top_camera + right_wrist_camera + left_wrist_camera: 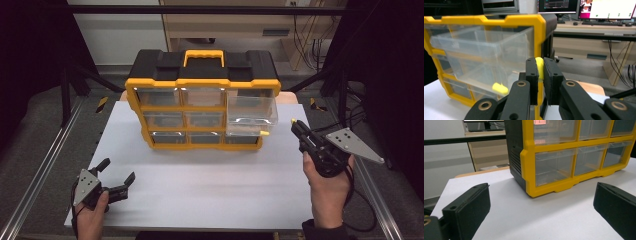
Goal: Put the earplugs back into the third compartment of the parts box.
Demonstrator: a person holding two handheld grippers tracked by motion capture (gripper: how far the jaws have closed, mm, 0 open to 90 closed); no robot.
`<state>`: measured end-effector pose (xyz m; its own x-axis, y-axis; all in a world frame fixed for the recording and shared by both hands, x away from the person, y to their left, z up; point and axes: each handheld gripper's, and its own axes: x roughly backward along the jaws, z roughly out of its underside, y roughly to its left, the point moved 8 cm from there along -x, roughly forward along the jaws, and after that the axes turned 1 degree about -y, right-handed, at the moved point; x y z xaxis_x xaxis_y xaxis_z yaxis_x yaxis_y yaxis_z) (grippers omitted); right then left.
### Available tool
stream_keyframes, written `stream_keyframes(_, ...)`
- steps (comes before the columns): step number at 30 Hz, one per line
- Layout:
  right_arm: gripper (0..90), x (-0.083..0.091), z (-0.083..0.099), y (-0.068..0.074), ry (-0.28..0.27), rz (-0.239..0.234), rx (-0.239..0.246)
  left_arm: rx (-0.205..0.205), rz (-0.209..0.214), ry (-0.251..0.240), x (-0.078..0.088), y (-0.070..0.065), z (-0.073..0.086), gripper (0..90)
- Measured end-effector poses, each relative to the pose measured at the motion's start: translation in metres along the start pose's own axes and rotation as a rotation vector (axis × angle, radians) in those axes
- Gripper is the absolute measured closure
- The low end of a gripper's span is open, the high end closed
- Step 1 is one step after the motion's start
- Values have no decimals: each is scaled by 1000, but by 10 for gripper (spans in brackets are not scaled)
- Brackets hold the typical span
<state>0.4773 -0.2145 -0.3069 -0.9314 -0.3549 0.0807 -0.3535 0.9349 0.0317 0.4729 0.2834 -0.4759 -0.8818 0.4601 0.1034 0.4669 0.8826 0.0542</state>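
**Yellow piece pinched beside an open drawer**

At the far edge of the white table stands a black and yellow organiser case, upright, with a yellow carrying handle on top and three rows of clear drawers facing the person. On its right side, in the middle row, one clear drawer is pulled out toward the near edge, well forward of the others. A small yellow piece lies at that drawer's front right corner.

Near the table's right edge, the right gripper is held above the surface, just beside the open drawer. In the right gripper view its jaws are clenched on a second small yellow piece, which shows as a rounded tip between the two black pads.

Near the table's near left corner, the left gripper sits low by the surface, well apart from the case. Its jaws are spread wide and released, with only bare table between them, and they face the case's lower left corner.
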Motion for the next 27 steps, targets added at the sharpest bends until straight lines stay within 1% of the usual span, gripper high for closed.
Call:
stream_keyframes(3, 827, 0, -12, 4, -8, -4, 20, 3, 0, 1, 0, 0, 0, 5)
stream_keyframes(11, 827, -5, -45, 11, -44, -8, 56, -1, 3, 0, -1, 0, 0, 5)
stream_keyframes(19, 827, -14, -72, 20, -42, -32, 107, -4, 3, 1, -1, 0, 0, 5)
stream_keyframes(20, 827, -16, -74, 22, -41, -39, 109, -6, 4, 3, -1, 0, 0, 5)
stream_keyframes(22, 826, -18, -80, 25, -43, -62, 95, -8, 5, 3, -1, -1, 0, 5)
stream_keyframes(27, 826, -25, -93, 34, -43, -79, 114, -5, 0, 2, -1, 1, 0, 5)
